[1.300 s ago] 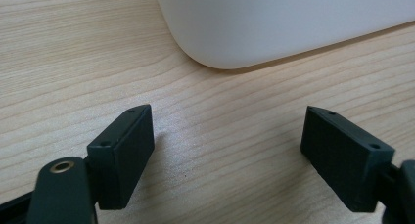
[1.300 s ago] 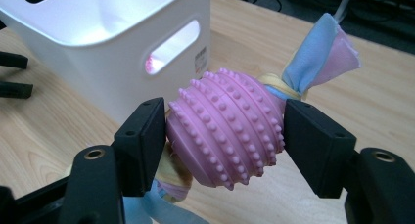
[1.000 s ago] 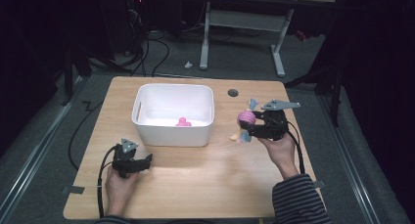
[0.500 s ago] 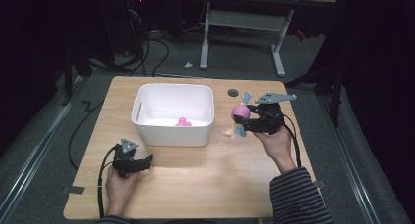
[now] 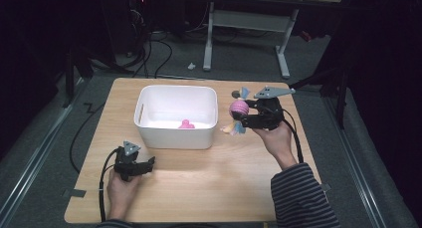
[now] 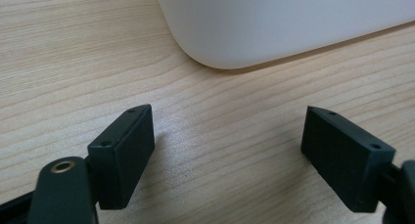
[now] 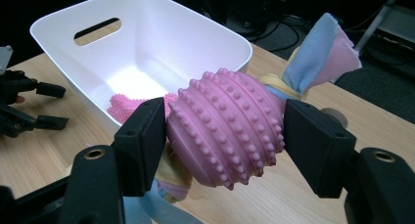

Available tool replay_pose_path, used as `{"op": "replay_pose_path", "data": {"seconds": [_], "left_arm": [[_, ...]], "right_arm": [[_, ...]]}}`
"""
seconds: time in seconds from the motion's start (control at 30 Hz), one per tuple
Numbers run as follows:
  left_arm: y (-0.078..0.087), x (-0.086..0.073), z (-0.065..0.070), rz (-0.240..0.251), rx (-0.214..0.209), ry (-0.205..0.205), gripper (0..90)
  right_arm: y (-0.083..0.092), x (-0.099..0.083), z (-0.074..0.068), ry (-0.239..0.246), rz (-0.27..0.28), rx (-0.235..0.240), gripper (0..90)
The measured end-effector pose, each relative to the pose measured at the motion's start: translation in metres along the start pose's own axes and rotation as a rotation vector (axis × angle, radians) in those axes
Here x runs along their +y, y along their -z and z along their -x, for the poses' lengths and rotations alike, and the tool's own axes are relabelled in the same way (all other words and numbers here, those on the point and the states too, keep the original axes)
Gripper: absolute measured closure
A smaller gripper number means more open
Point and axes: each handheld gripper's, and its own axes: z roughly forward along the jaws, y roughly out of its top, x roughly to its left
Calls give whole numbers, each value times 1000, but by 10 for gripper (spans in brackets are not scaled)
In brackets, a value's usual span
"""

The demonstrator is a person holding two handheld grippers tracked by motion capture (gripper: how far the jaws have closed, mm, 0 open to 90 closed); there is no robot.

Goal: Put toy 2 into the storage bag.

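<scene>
- surface (image 5: 209,188) of light wood carries a white bin (image 5: 175,137), which stands a little left of the middle, toward the far side.
- the bin has rounded corners and a slot handle in one short wall; this slot is clear in the right gripper view (image 7: 97,31).
- inside the bin, on its floor near the front wall, lies a small pink bumpy thing (image 5: 186,124); i cannot tell exactly what it is.
- the right hand-held gripper (image 5: 241,115) is held above the surface, just beside the right wall of the bin, and its jaws point toward the bin.
- its two black jaws pinch a pink knobbed ball (image 7: 226,126), one jaw on each side of the ball.
- from both ends of the ball come soft fabric strips (image 7: 320,53) in blue, pink and yellow; one bunch stands up behind the ball and one hangs down below it.
- the ball toy is in the air, not touching the surface and not inside the bin.
- the left hand-held gripper (image 5: 151,161) rests low at the near left part of the surface, in front of the bin and apart from it.
- its jaws are spread wide with nothing between them; bare wood shows in the gap, and a rounded corner of the bin is just ahead in the left gripper view.
- the right arm wears a striped sleeve (image 5: 298,198).
</scene>
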Motion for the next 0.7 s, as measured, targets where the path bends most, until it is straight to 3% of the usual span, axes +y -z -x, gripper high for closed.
{"op": "replay_pose_path", "data": {"seconds": [0.7], "left_arm": [[0,0,0,0,-1,0,203]], "right_arm": [[-25,38,-11,25,0,47,345]]}}
